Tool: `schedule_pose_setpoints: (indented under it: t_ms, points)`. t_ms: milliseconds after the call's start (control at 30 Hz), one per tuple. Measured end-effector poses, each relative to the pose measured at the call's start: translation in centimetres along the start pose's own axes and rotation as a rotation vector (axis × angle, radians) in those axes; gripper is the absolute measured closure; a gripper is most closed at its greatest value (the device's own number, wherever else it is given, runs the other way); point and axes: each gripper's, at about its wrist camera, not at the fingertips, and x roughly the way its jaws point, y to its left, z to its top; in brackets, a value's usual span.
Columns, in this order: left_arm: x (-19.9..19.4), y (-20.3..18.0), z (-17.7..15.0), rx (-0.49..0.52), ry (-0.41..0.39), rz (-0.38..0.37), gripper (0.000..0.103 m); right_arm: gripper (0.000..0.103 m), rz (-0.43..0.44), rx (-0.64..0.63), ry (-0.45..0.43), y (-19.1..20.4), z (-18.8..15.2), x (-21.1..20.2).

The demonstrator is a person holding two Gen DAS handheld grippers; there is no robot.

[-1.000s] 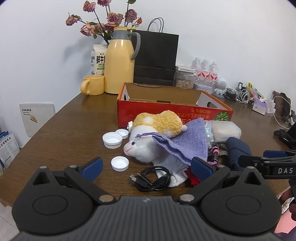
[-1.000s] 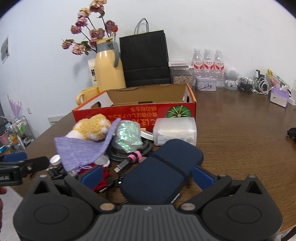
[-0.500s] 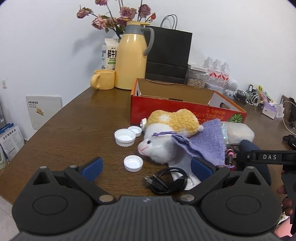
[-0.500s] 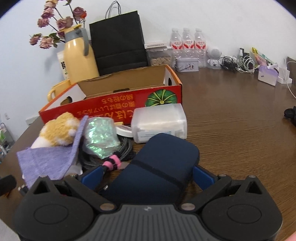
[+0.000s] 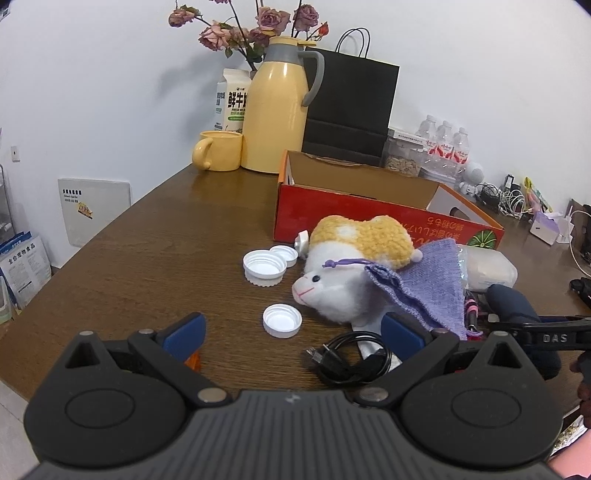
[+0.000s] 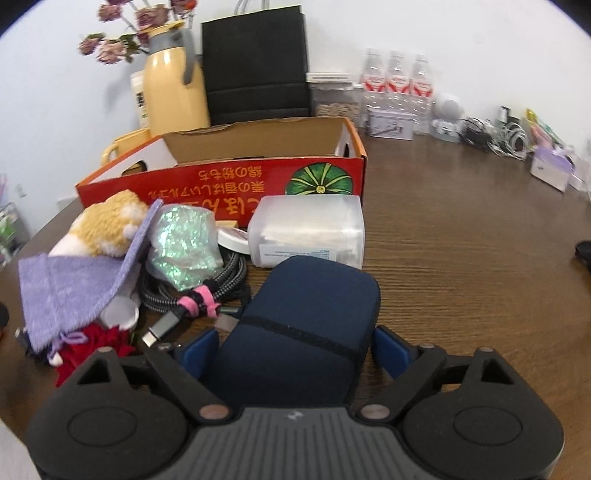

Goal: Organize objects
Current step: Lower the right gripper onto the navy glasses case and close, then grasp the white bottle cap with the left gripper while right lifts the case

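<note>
Right claw: my right gripper (image 6: 291, 350) has its jaws spread wide with the navy case (image 6: 306, 325) lying between them; a blue pad sits close on each side of it, but I cannot tell whether either one touches, so I call it released, not clamped.
Navy case: it lies flat on the wooden table (image 6: 461, 266), its far end just short of the clear plastic container (image 6: 306, 236), which in turn sits against the red cardboard box (image 6: 221, 181).
Left claw: my left gripper (image 5: 291, 334) is spread open with nothing in it, low over the near edge of the table.
Ahead of the left claw: a white bottle cap (image 5: 282, 320) lies between the fingers' line and just beyond them; a coiled black cable (image 5: 351, 356) sits by the right finger.
Further out: two more white caps (image 5: 264, 266), touching each other, beside the plush toy (image 5: 343, 273), which lies on its side with a purple knitted pouch (image 5: 428, 288) draped over it.
Pile beside the case: a braided cable (image 6: 199, 288) bound with a pink tie, a shiny green packet (image 6: 183, 243), a roll of tape (image 6: 232, 240).
Box: open-topped, nothing visible inside from either camera.
Back of table: yellow thermos jug (image 5: 279, 107), yellow mug (image 5: 218, 149), milk carton (image 5: 231, 99), dried roses (image 5: 255, 29), black paper bag (image 5: 351, 107), water bottles (image 6: 397, 85).
Room: plain white wall; loose chargers and cords (image 6: 491, 136) at the far right.
</note>
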Motion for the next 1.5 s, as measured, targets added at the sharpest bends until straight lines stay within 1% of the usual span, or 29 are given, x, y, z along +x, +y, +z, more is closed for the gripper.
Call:
schedule_pose_setpoints:
  t_ms: [67,133,233,333,567,700,800,867,900,967,1033,1067,1133,1200,1267,1333,1500]
  points:
    - [0.1,0.1,0.0,0.000,-0.001,-0.004,0.000,0.022,0.021,-0.002,-0.005,-0.4,-0.1,-0.3]
    - [0.2,0.2,0.0,0.000,-0.002,-0.004,0.000,0.032,0.043,0.012,-0.020,-0.9,-0.3,-0.8]
    - [0.5,0.5,0.1,-0.002,0.006,-0.003,0.000,0.037,0.064,0.030,-0.047,-1.3,-0.7,-1.4]
    - [0.7,0.8,0.1,0.005,0.009,0.004,0.000,0.038,0.071,0.027,-0.071,-1.4,-1.1,-1.9]
    - [1.3,0.9,0.1,0.011,0.020,0.031,0.000,0.038,0.076,0.051,-0.095,-2.1,-1.6,-2.3]
    - [1.7,0.8,0.1,0.028,0.019,0.038,0.001,0.038,0.073,0.053,-0.133,-2.6,-1.6,-3.0]
    - [2.2,0.7,0.2,0.040,0.025,0.038,0.010,0.039,0.071,0.041,-0.158,-2.5,-1.6,-3.5]
    - [2.6,0.7,0.2,0.049,0.031,0.041,0.019,0.039,0.065,0.021,-0.176,-2.3,-1.6,-3.8]
    - [2.7,0.6,0.2,0.053,0.032,0.037,0.021,0.039,0.066,0.014,-0.181,-2.1,-1.6,-3.9]
    - [3.1,0.5,0.3,0.066,0.035,0.037,0.035,0.039,0.070,0.003,-0.190,-1.9,-1.6,-4.0]
    - [3.5,0.3,0.3,0.078,0.037,0.043,0.043,0.039,0.074,-0.006,-0.197,-1.6,-1.6,-4.0]
    - [3.7,0.3,0.3,0.081,0.040,0.042,0.045,0.039,0.077,-0.008,-0.199,-1.5,-1.6,-4.0]
    - [4.1,0.2,0.4,0.087,0.046,0.041,0.046,0.039,0.086,-0.008,-0.202,-1.3,-1.6,-4.0]
    - [4.5,0.1,0.3,0.093,0.052,0.036,0.051,0.039,0.091,-0.010,-0.202,-1.2,-1.6,-3.9]
    - [4.9,0.0,0.2,0.099,0.065,0.035,0.067,0.039,0.095,-0.012,-0.204,-1.0,-1.6,-3.9]
    - [5.0,-0.1,0.0,0.113,0.056,0.045,0.073,0.039,0.095,-0.015,-0.209,-0.9,-1.6,-4.0]
    - [4.5,0.1,0.0,0.104,0.045,0.033,0.074,0.039,0.097,-0.026,-0.224,-0.7,-1.5,-4.2]
